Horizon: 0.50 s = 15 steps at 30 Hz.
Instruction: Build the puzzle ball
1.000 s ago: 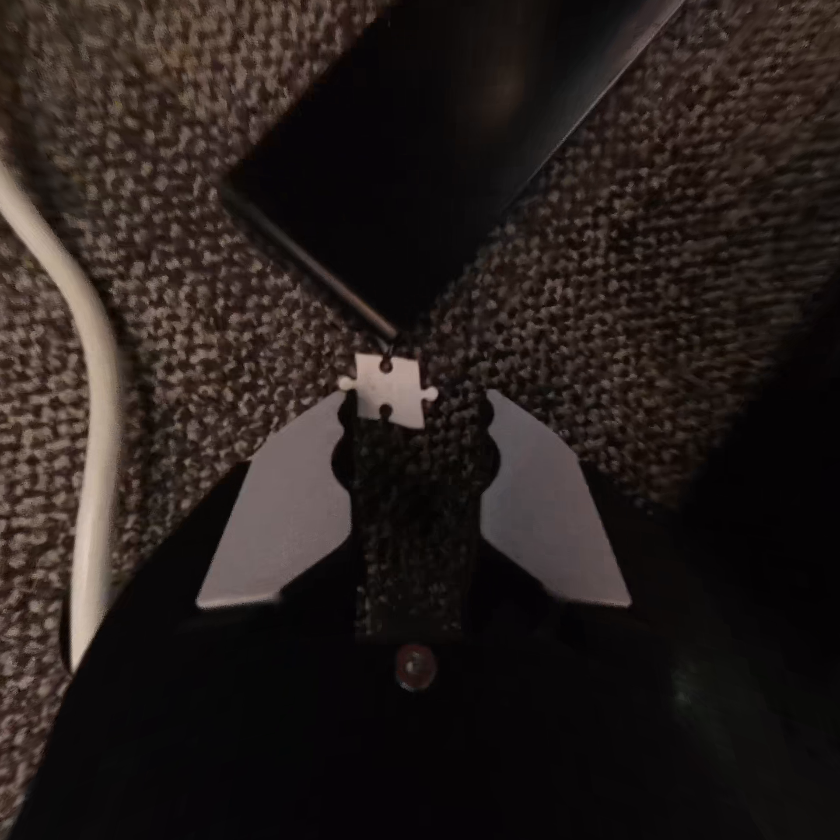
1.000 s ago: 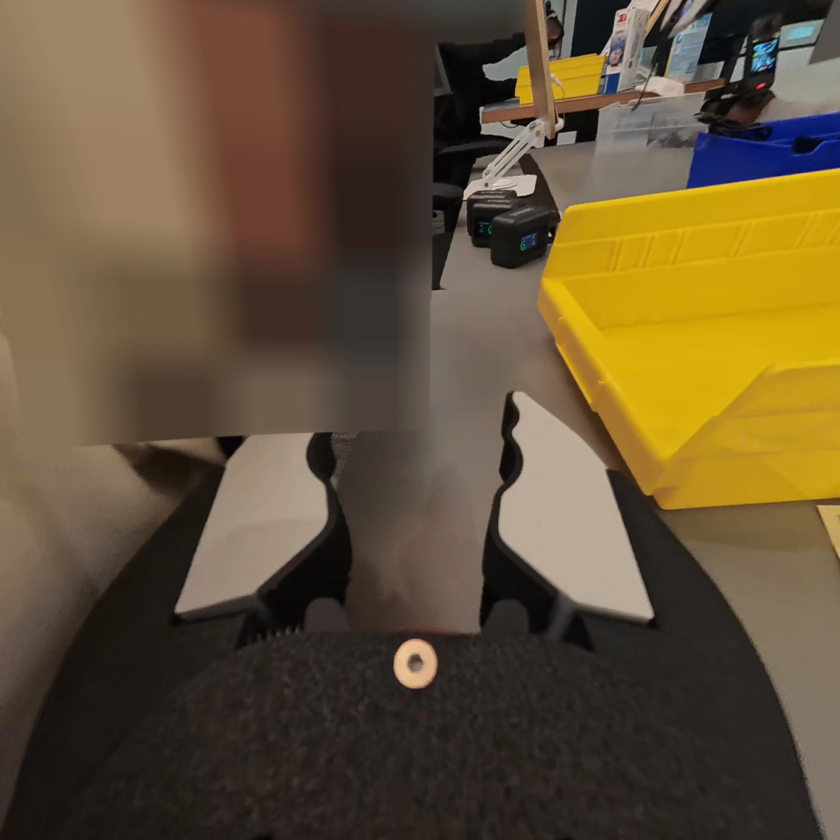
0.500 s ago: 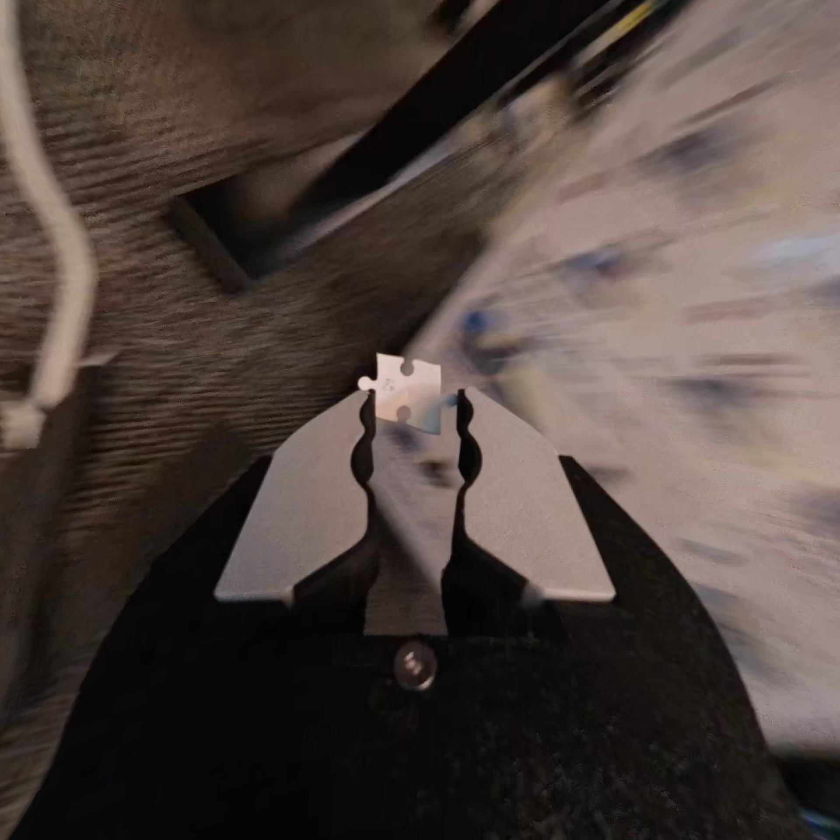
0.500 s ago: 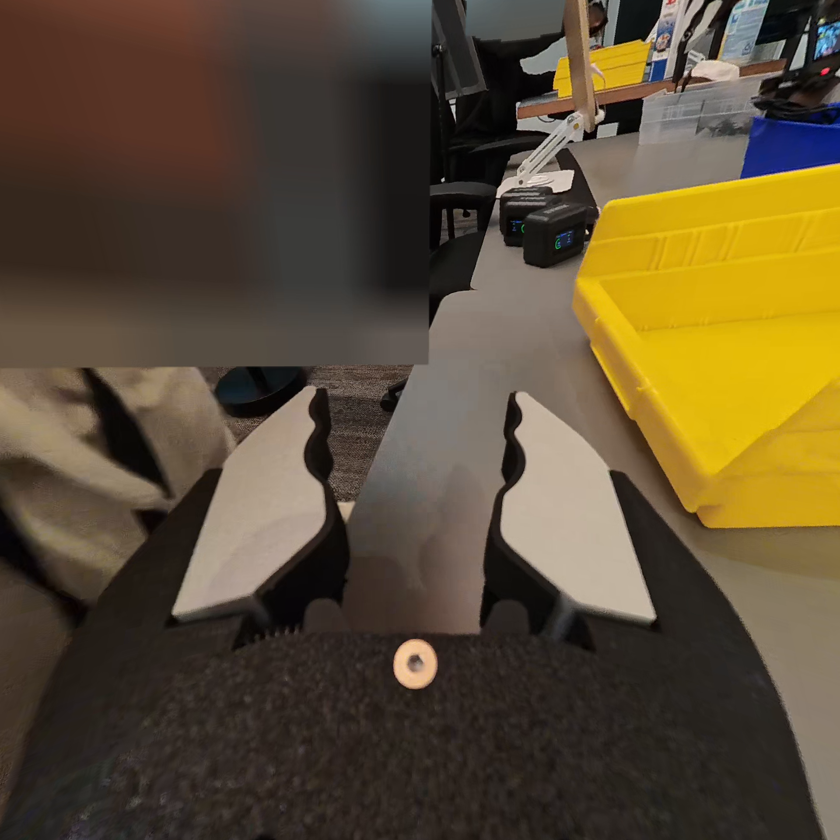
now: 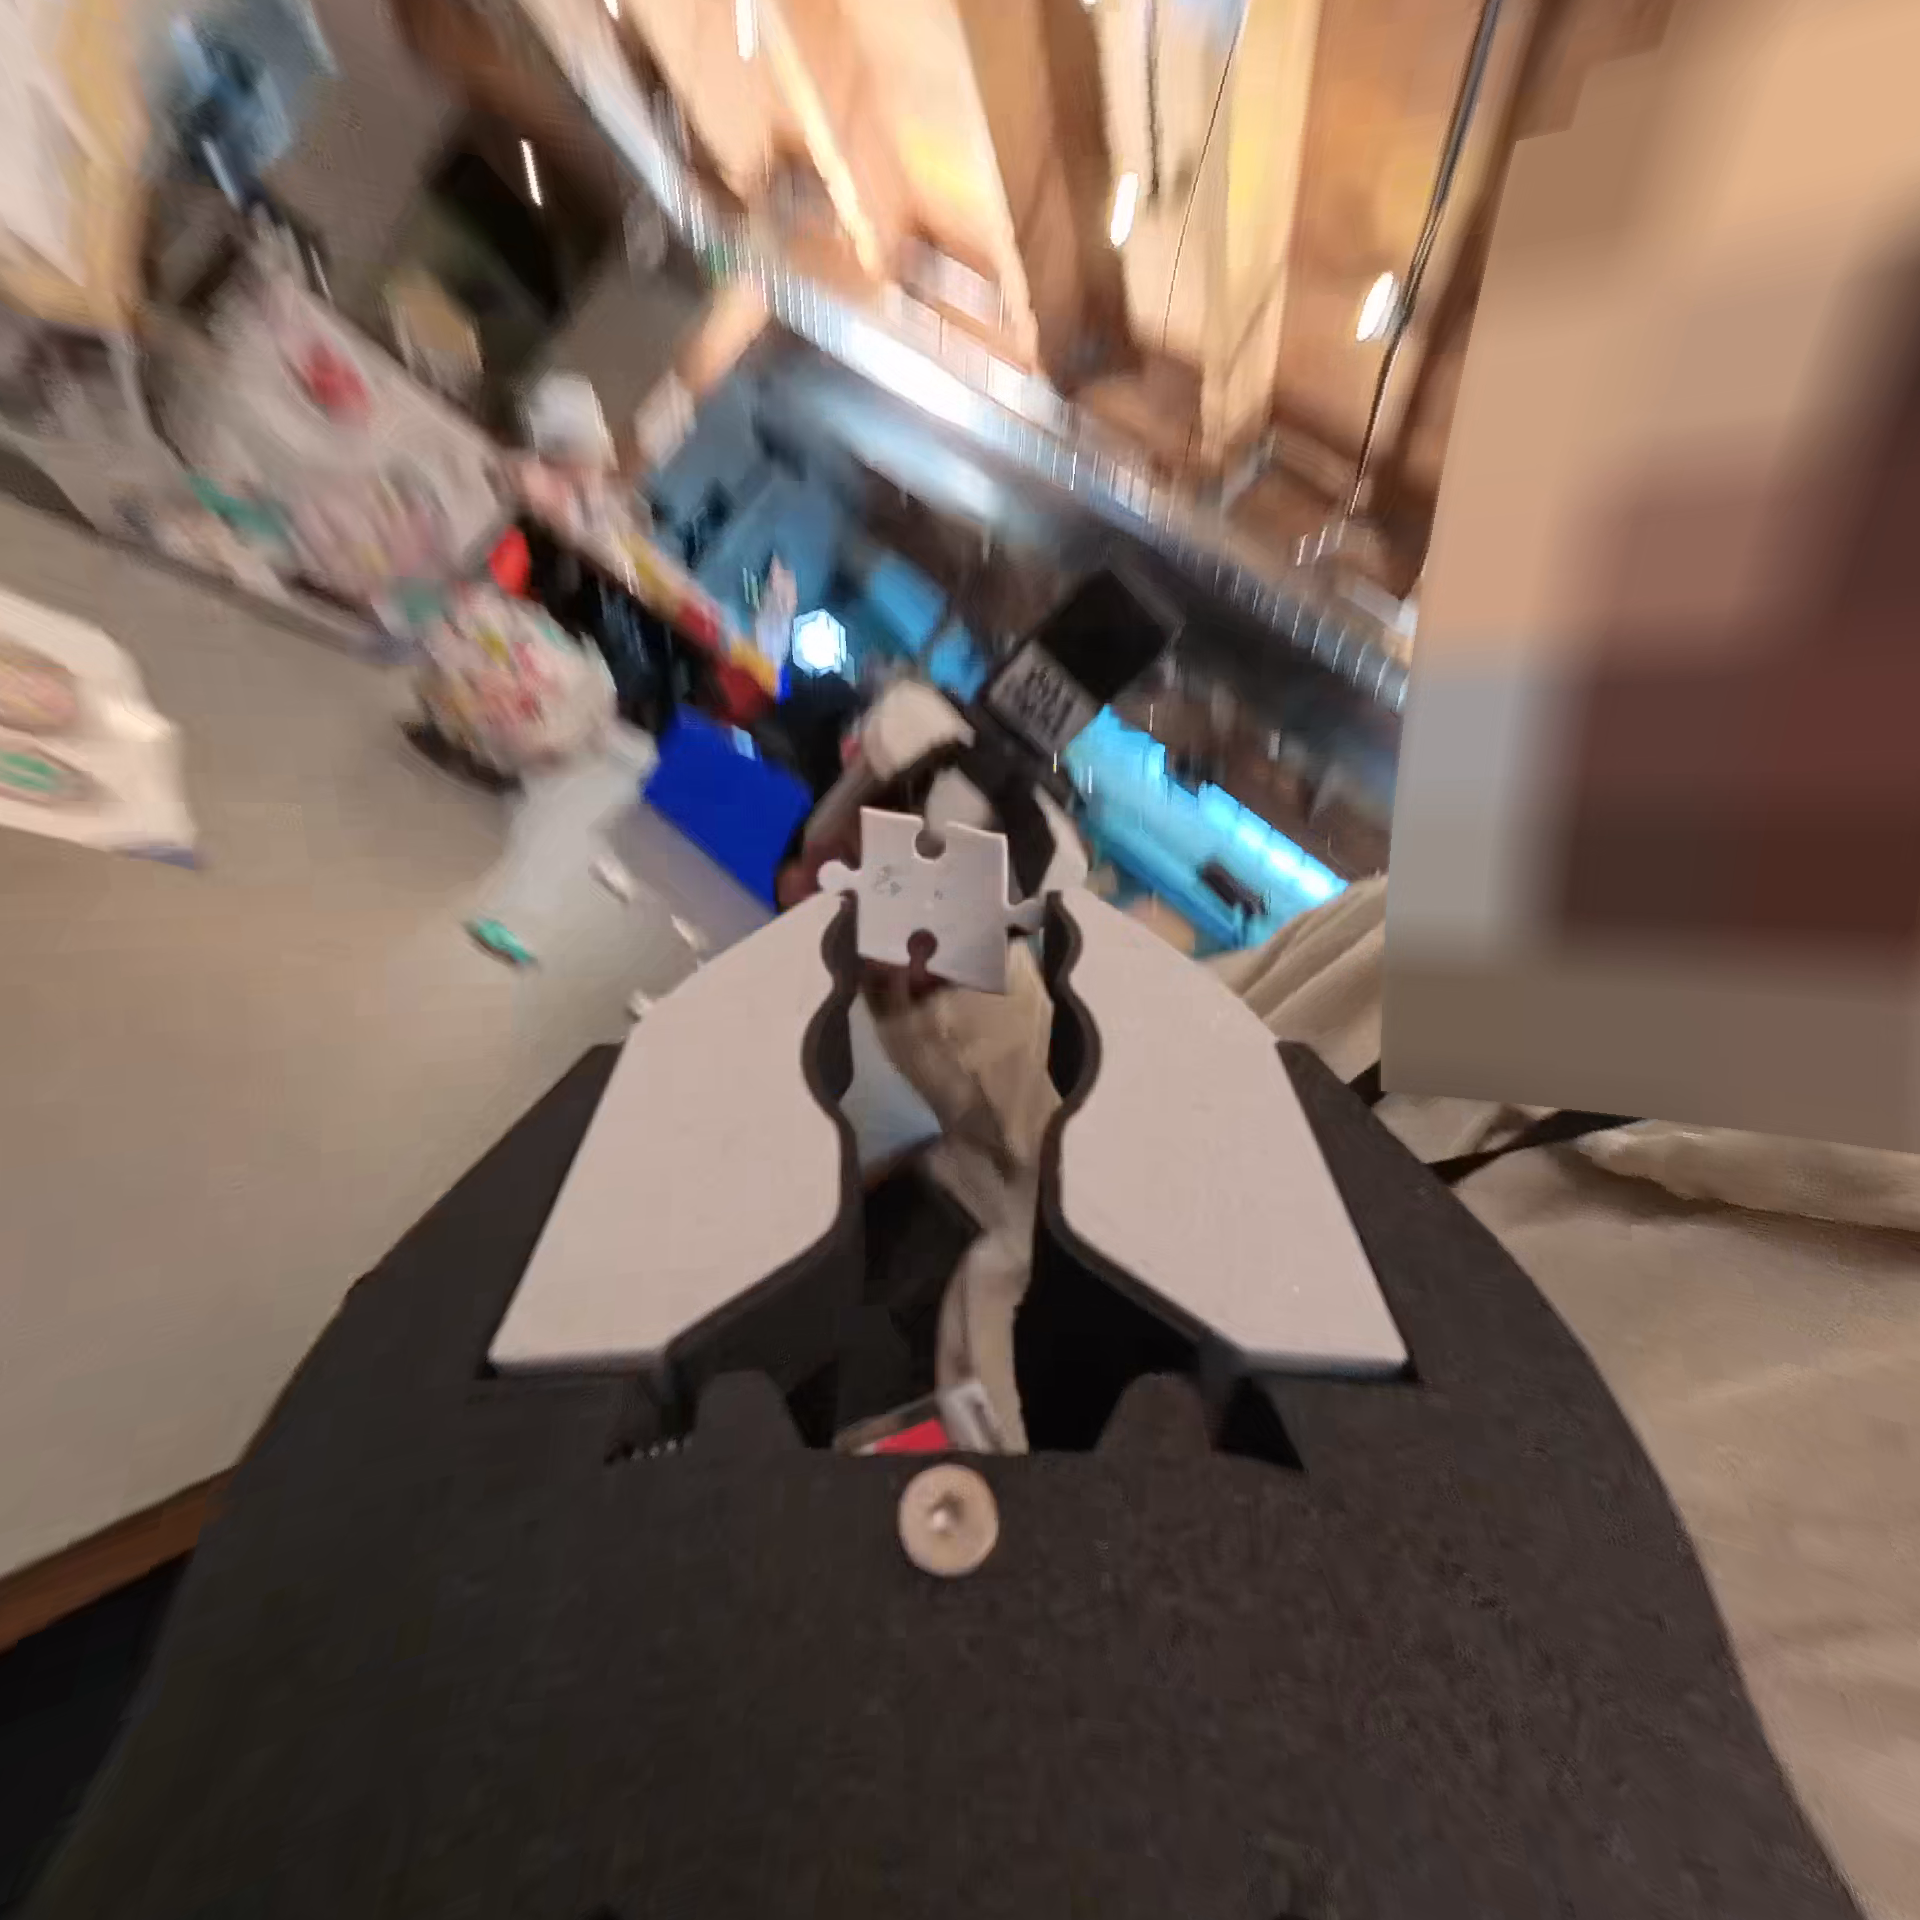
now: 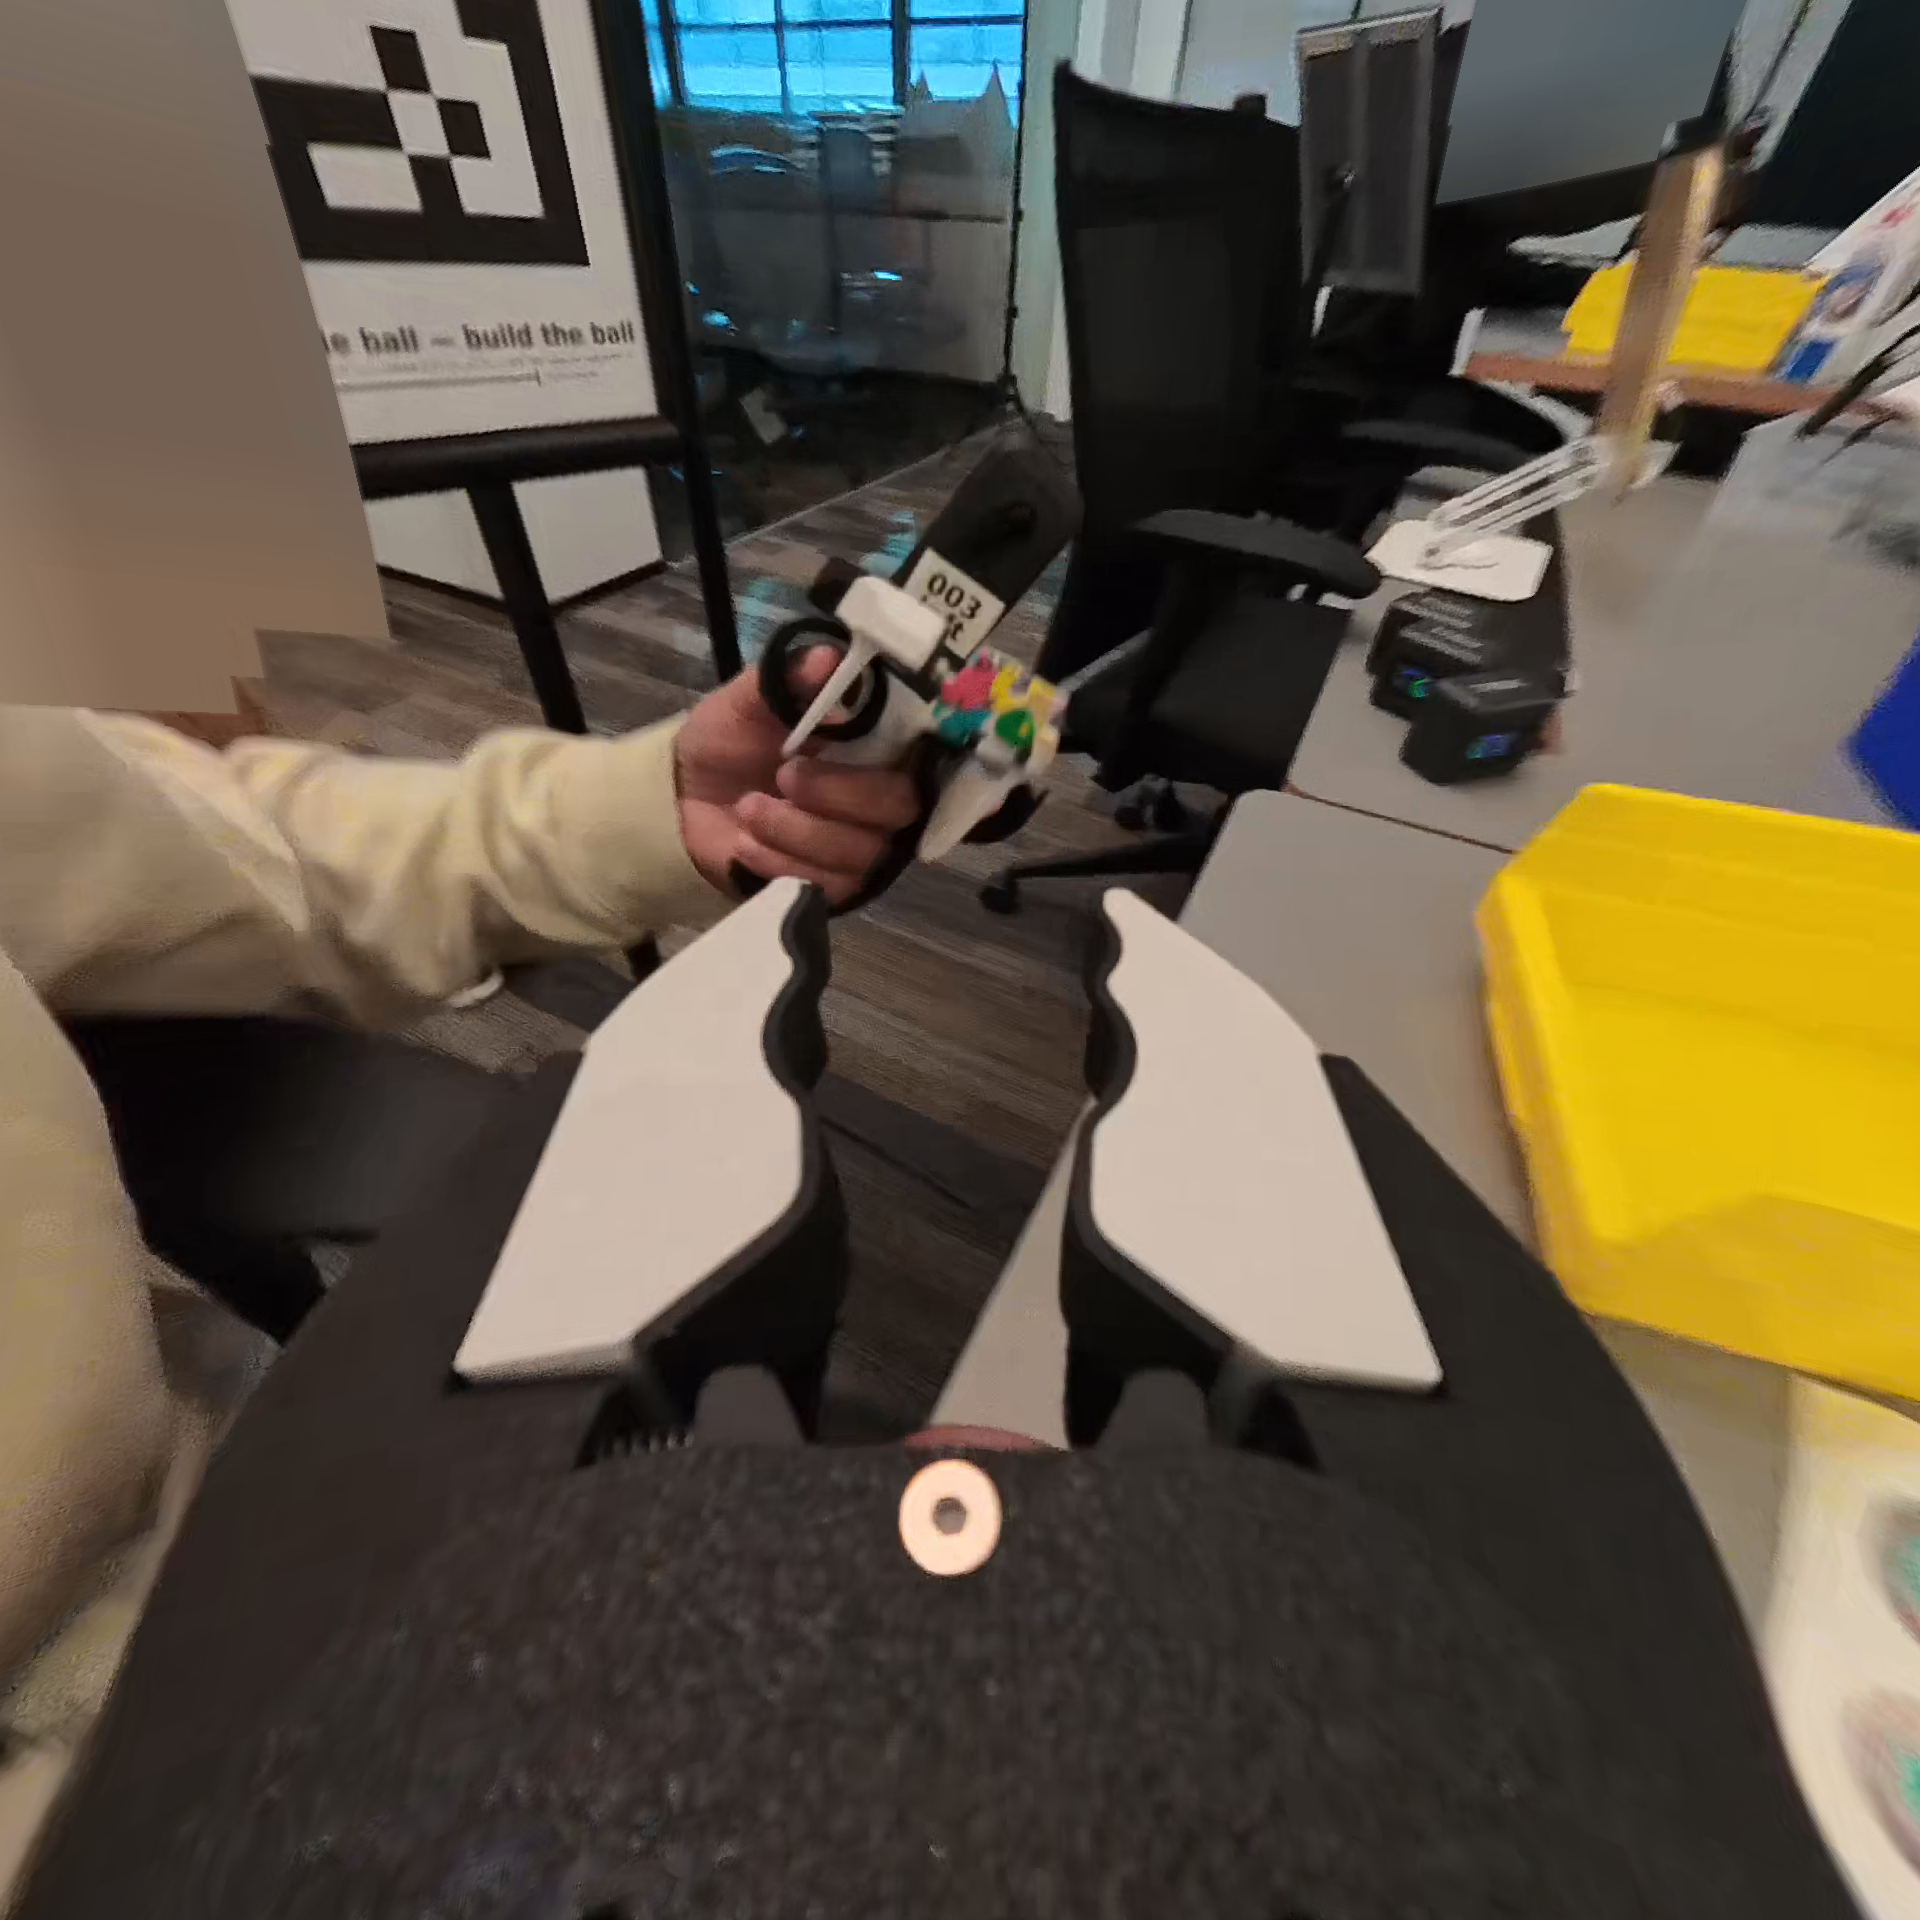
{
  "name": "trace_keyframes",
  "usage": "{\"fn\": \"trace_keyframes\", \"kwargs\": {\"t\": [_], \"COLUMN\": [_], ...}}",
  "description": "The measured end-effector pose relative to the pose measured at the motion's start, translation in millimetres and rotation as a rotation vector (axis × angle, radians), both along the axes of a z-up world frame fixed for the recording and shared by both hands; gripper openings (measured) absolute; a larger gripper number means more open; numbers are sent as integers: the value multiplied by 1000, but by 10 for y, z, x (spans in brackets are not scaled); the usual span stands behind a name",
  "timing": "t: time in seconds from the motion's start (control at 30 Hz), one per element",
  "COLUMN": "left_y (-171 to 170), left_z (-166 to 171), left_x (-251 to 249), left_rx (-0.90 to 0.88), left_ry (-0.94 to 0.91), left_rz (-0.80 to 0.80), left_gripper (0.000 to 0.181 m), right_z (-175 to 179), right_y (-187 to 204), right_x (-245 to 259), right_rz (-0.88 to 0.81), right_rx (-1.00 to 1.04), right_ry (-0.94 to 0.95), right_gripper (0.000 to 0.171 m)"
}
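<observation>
While the left claw [image 5: 940, 920] pinches a puzzle piece [image 5: 932, 900] between its tips, the right claw [image 6: 956, 914] stands wide and empty, a yellow bin [image 6: 1704, 1049] to its right.

Each camera sat close behind its own hand-held gripper, facing forward along the fingers. The two views faced each other: the right view showed the left hand-held gripper [image 6: 997, 769] held above the floor, beside the bench [image 6: 1351, 935].

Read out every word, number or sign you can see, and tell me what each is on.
I don't repeat writing; these things bear it:
White board on a black stand: black-and-white square pattern, one printed line beneath.
Left gripper, in the right wrist view: small white label with dark print.
Black devices: lit screens, too small to read.
Puzzle piece: plain white back, no print.
</observation>
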<state>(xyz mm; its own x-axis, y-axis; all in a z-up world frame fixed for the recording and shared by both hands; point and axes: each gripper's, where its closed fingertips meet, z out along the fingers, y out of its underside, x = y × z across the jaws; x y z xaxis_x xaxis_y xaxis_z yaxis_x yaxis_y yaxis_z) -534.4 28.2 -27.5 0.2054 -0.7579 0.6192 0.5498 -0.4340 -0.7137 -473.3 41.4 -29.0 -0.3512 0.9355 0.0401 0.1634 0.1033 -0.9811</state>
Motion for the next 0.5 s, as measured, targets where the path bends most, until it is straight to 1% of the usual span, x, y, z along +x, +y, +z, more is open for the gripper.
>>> {"fn": "trace_keyframes", "kwargs": {"t": [0.07, 0.13, 0.17, 0.23, 0.27, 0.33, 0.37, 0.43, 0.5], "left_y": [168, 381, 543, 863, 1009, 1272, 1418, 1704, 1985], "left_z": [-45, -270, -458, -841, -972, -1272, -1434, -1630, -1668], "left_x": [775, 1389, 1597, 1859, 1978, 2205, 2269, 2357, 2340], "left_rx": [-104, -192, -233, -274, -264, -221, -205, -153, -122], "left_ry": [147, 342, 472, 756, 859, 1074, 1191, 1355, 1417], "left_rz": [-98, -137, -111, -59, -43, -59, -62, -65, -39], "left_gripper": [34, 33, 34, 34, 34, 34, 34, 34, 34], "right_z": [20, -212, -389, -838, -1063, -1467, -1609, -1754, -1743], "right_y": [124, 311, 424, 773, 997, 1442, 1684, 2093, 2346], "right_x": [480, 1060, 1381, 2096, 2468, 3144, 3408, 3733, 3770], "right_rz": [-46, -114, -156, -283, -366, -525, -614, -742, -765], "right_rx": [104, 201, 228, 277, 288, 246, 221, 176, 119], "right_ry": [-45, -181, -258, -439, -520, -650, -691, -719, -660], "right_gripper": [47, 45, 45, 43, 42, 41, 41, 42, 41]}}
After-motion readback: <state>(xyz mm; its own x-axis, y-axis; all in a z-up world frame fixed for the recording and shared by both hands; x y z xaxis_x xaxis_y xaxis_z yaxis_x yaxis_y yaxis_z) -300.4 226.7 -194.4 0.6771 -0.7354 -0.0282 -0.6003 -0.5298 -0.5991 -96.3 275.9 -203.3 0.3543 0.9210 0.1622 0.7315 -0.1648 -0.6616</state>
